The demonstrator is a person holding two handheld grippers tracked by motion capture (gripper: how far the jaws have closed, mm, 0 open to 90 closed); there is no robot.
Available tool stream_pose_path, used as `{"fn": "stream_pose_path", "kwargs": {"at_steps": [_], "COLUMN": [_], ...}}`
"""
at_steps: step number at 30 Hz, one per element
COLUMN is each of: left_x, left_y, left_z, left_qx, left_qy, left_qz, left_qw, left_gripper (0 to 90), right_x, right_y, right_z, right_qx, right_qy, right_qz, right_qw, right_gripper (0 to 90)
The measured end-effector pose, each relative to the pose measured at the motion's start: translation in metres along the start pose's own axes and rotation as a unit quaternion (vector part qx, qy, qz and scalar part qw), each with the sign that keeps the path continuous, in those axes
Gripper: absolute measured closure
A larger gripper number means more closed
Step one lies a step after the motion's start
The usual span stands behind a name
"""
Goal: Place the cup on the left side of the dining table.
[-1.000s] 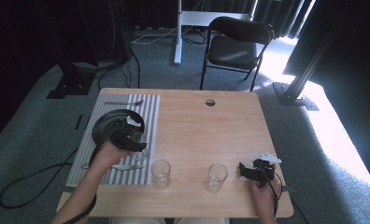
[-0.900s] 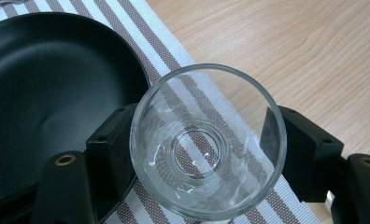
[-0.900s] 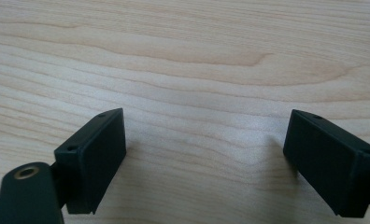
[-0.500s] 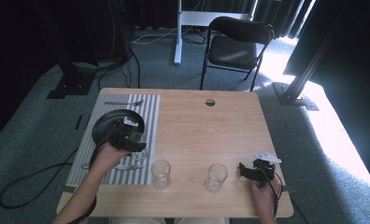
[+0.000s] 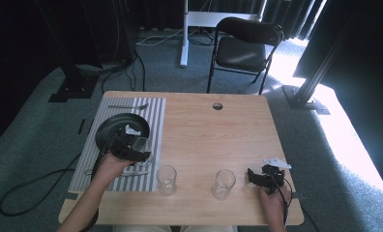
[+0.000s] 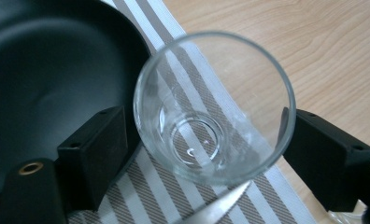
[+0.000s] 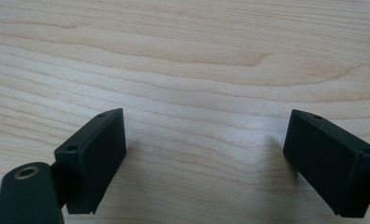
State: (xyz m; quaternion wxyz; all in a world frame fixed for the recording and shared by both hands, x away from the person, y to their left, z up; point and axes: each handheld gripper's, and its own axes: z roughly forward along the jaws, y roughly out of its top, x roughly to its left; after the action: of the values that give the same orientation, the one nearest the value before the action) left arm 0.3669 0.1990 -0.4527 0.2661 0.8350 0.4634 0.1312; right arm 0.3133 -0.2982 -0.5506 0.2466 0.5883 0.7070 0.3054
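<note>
So the left gripper (image 6: 206, 140) had just been opening around the glass (image 6: 214, 106), which stood on the striped mat (image 6: 183, 28) between its jaws, plate (image 6: 47, 70) just left; best back off straight, not clipping the rim, while the right gripper (image 7: 204, 158) sat open, empty.

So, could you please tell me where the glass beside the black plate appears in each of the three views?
High view: the glass stands on the striped mat, at the lower right rim of the black plate, under the left gripper.
Left gripper view: centre, seen from above, between the open jaws.
Right gripper view: not in it.
Shared landmark: the black plate.
</note>
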Motion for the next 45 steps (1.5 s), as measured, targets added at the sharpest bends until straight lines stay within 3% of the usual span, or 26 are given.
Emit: {"fn": "stream_pose_path", "kwargs": {"at_steps": [5,7,9,12,14,16,19,22,25,32,33,36,45], "left_x": [-0.002,-0.002,-0.002,-0.003,-0.003,-0.003,-0.004,-0.004,-0.003,0.001,0.002,0.006,0.012], "left_y": [-0.012,-0.016,-0.020,-0.026,-0.029,-0.034,-0.042,-0.047,-0.057,-0.071,-0.076,-0.081,-0.101], "left_z": [0.002,0.004,0.005,0.004,0.003,0.003,0.004,0.005,0.006,0.006,0.005,0.002,-0.001], "left_qx": [0.003,0.008,0.008,-0.016,-0.025,-0.028,-0.026,-0.022,-0.022,-0.028,-0.026,-0.033,-0.037], "left_qy": [0.001,0.003,0.007,0.027,0.022,0.027,0.018,0.023,0.023,0.030,0.046,0.041,0.063], "left_qz": [-0.001,-0.006,-0.006,-0.012,-0.022,-0.017,-0.025,-0.025,-0.044,-0.058,-0.051,-0.064,-0.080], "left_qw": [1.0000,0.9999,0.9999,0.9994,0.9992,0.9991,0.9992,0.9992,0.9985,0.9975,0.9973,0.9966,0.9942], "left_gripper": [8.8,0.1,0.2,0.2,0.2,0.2,0.2,0.2,0.2,0.2,0.2,0.2,0.2], "right_x": [0.000,0.000,0.000,0.000,0.000,0.000,0.000,0.000,0.000,0.000,0.000,0.000,0.000], "right_y": [0.000,0.000,0.000,0.000,0.000,0.000,0.000,0.000,0.000,0.000,0.000,0.000,0.000], "right_z": [0.000,0.000,0.000,0.000,0.000,0.000,0.000,0.000,0.000,0.000,0.000,0.000,0.000], "right_qx": [0.000,0.000,0.000,0.000,0.000,0.000,0.000,0.000,0.000,0.000,0.000,0.000,0.001], "right_qy": [0.000,0.000,0.000,0.000,0.000,0.000,0.000,0.000,0.000,0.000,0.000,0.000,0.000], "right_qz": [0.000,0.000,0.000,0.000,0.000,0.000,0.000,0.000,0.000,0.000,0.000,0.000,0.001], "right_qw": [1.0000,1.0000,1.0000,1.0000,1.0000,1.0000,1.0000,1.0000,1.0000,1.0000,1.0000,1.0000,1.0000], "right_gripper": [12.5,12.5,12.5,12.5,12.5,12.5,12.5,12.5,12.5,12.5,12.5,12.5,12.5]}}
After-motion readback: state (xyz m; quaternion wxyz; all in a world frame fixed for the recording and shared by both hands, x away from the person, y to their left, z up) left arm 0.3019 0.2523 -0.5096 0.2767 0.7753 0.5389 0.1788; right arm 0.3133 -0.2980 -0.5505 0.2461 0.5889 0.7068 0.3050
